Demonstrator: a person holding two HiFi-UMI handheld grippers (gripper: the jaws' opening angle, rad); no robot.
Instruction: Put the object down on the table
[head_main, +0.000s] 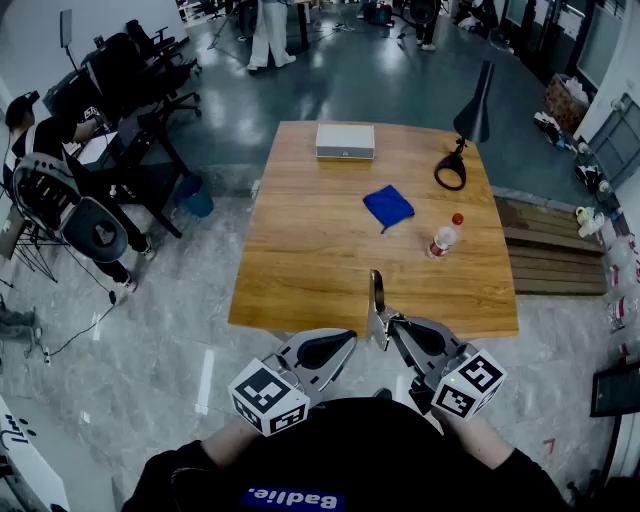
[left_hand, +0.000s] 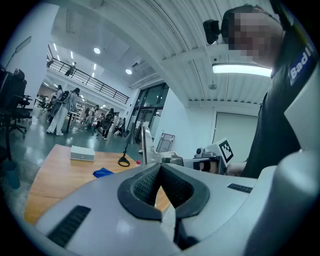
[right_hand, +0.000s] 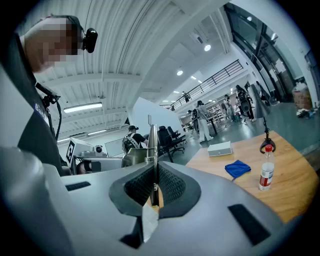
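Right gripper (right_hand: 154, 192) pinches a metal strip (head_main: 377, 295), perhaps a blade; left gripper (left_hand: 161, 190) is pressed together. On the desk (head_main: 300, 260): one box (head_main: 345, 141) at the far edge, one cloth (head_main: 388, 206), one bottle (head_main: 443, 238), one lamp (head_main: 462, 150).

Cool, even light from ceiling strip lamp (left_hand: 241, 69); fisheye bending and dark corners at edges.

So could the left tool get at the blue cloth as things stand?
Probably yes. The left tool is empty, jaws together, just short of the table; bare wood lies between it and the blue cloth. The bottle stands off to the right. It would have to open first.
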